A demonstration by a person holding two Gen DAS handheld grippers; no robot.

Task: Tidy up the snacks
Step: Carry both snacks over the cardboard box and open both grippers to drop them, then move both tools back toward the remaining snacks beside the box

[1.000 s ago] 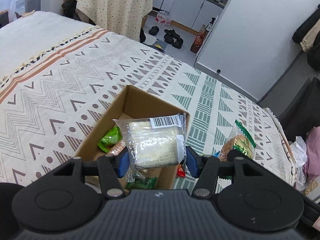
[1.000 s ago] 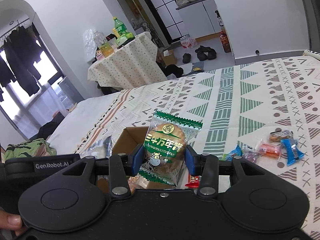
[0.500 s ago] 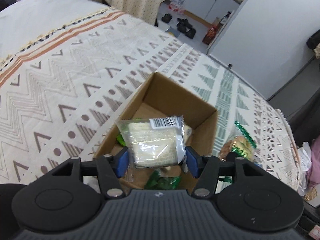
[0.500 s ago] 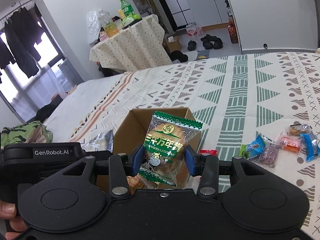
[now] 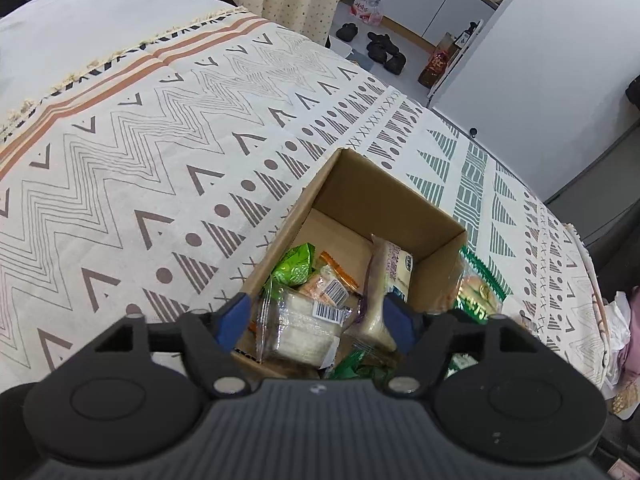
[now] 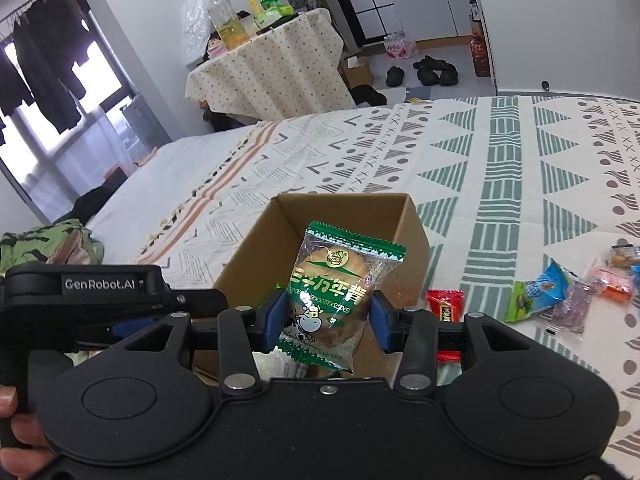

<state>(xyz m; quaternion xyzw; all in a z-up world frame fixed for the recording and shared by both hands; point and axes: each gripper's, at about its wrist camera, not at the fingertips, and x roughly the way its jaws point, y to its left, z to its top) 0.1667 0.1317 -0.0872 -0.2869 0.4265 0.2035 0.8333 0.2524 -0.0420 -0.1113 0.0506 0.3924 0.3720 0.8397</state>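
An open cardboard box (image 5: 376,184) sits on the patterned bedspread and holds several snack packs. My left gripper (image 5: 316,322) is open just above the box's near end; the clear white cake pack (image 5: 302,330) lies loose in the box between its fingers. My right gripper (image 6: 326,320) is shut on a green-trimmed cake pack (image 6: 334,292) and holds it over the box (image 6: 412,220). That pack also shows beside the box in the left wrist view (image 5: 478,292).
Several loose snacks lie on the bedspread right of the box: a red packet (image 6: 446,306), a blue-green pack (image 6: 540,290), small pink and orange packs (image 6: 608,282). A cloth-covered table (image 6: 272,68) with bottles stands beyond the bed. The left gripper body (image 6: 100,292) is at the left.
My left gripper opened and let the clear cake pack drop into the box. My right gripper moved with the green pack to over the box.
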